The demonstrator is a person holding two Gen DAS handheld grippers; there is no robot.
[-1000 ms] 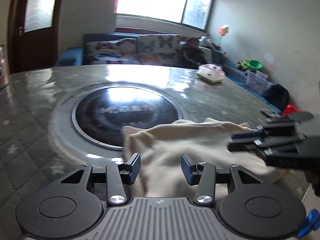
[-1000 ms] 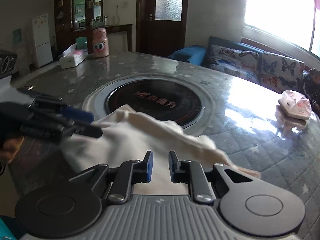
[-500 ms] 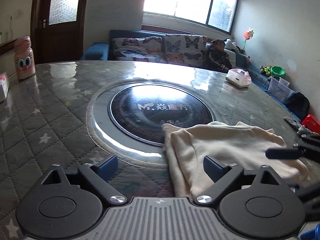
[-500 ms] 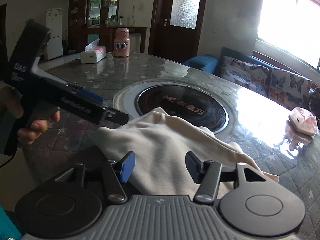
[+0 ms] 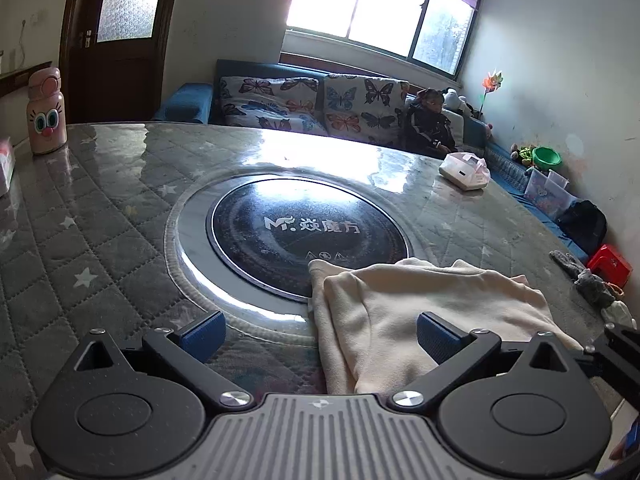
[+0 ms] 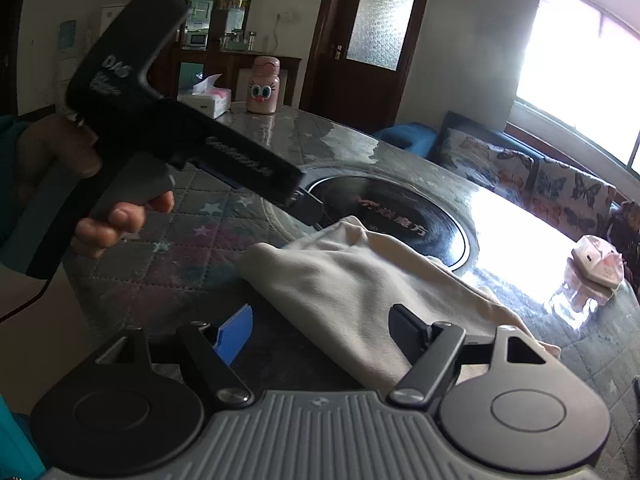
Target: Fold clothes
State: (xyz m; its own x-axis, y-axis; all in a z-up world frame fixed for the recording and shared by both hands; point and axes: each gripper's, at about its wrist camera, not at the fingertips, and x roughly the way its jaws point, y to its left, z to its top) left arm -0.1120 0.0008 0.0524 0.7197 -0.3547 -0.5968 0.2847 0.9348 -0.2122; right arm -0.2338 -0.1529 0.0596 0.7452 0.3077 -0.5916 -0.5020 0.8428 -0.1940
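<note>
From the left wrist view, the left tongs stand spread wide, gripping nothing. The cloth, a cream garment, lies doubled over in layers on the worktop, near its front edge. Its far left corner just overlaps the rim of the round black hob set in the middle. The cloth sits ahead of these tongs and off to their right: the right blue pad hangs over the fabric, while the left pad hangs over bare worktop. The cloth's long axis runs left to right across this view, with a folded edge facing the left pad.

From the right wrist view, the right tongs are also spread and hold nothing. Here the cloth lies ahead and runs slantwise, from its raised corner by the hob down toward the right finger and past it. The left tongs reach in from the left, held in a hand, and their tip sits right at that raised far corner; whether it touches the fabric I cannot tell. The near hem lies between the right tongs' fingers.

As I judge it, the cloth is already folded at least once, so this could be a pause between folds or the garment lying done. Both tongs are about equally near, each to its own end of the long axis.
</note>
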